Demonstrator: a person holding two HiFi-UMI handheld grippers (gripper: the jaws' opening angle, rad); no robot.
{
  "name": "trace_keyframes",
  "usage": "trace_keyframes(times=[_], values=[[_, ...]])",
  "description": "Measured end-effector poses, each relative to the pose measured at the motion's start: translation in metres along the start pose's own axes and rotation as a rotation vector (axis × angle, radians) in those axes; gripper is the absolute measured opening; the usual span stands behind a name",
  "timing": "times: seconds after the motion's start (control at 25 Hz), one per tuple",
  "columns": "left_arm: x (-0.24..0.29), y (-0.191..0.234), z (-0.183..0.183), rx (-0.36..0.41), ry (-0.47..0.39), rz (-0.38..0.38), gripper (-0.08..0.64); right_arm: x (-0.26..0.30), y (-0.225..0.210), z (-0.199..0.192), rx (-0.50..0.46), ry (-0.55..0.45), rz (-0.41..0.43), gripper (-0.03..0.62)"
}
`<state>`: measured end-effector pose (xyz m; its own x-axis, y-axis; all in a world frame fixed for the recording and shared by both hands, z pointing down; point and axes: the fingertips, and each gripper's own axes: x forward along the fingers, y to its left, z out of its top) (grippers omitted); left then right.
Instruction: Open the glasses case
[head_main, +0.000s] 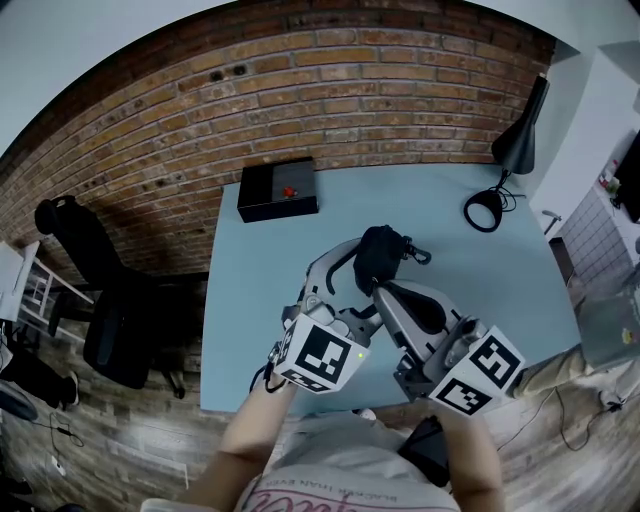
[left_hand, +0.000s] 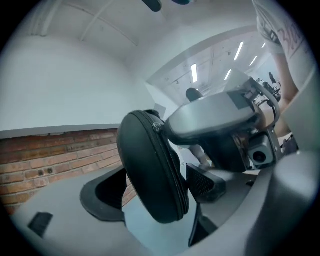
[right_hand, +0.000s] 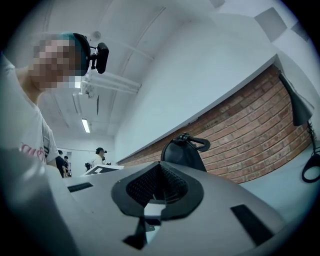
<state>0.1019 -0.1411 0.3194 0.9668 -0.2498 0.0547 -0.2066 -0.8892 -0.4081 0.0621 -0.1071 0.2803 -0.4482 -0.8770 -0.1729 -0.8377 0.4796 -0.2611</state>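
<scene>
The black zipped glasses case (head_main: 380, 255) stands on edge on the light blue table (head_main: 260, 300). My left gripper (head_main: 358, 278) is open, and the case (left_hand: 155, 170) sits between its pads (left_hand: 107, 195) without either pressing on it. My right gripper (head_main: 384, 291) is shut, and its tip rests against the zip line at the top of the case. Whether it pinches the zip pull (left_hand: 159, 125) I cannot tell. In the right gripper view the jaws (right_hand: 156, 187) meet, and the case (right_hand: 182, 152) rises just beyond them with a clip loop (right_hand: 199, 142) on top.
A black box with a red button (head_main: 278, 190) sits at the table's far left corner. A black desk lamp (head_main: 515, 150) with a round base (head_main: 487, 210) stands at the far right. An office chair (head_main: 100, 290) is left of the table, and a brick wall runs behind it.
</scene>
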Motion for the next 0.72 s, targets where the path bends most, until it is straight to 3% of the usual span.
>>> trace_keyframes(times=[0.12, 0.36, 0.56, 0.64, 0.72], values=[[-0.003, 0.006, 0.011, -0.051, -0.051, 0.006, 0.372, -0.002, -0.009, -0.005, 0.005, 0.021, -0.037, 0.017], [0.004, -0.003, -0.012, 0.051, 0.093, -0.011, 0.377, -0.004, 0.002, 0.005, 0.061, -0.040, 0.025, 0.017], [0.003, -0.003, -0.011, -0.008, 0.097, -0.022, 0.339, -0.005, 0.004, 0.005, 0.059, -0.024, 0.038, 0.017], [0.004, -0.003, -0.014, -0.009, 0.128, -0.039, 0.313, -0.007, 0.002, 0.006, 0.002, -0.009, 0.020, 0.017], [0.003, -0.004, -0.018, -0.005, 0.159, -0.061, 0.285, -0.009, 0.000, 0.006, -0.148, 0.036, -0.025, 0.017]])
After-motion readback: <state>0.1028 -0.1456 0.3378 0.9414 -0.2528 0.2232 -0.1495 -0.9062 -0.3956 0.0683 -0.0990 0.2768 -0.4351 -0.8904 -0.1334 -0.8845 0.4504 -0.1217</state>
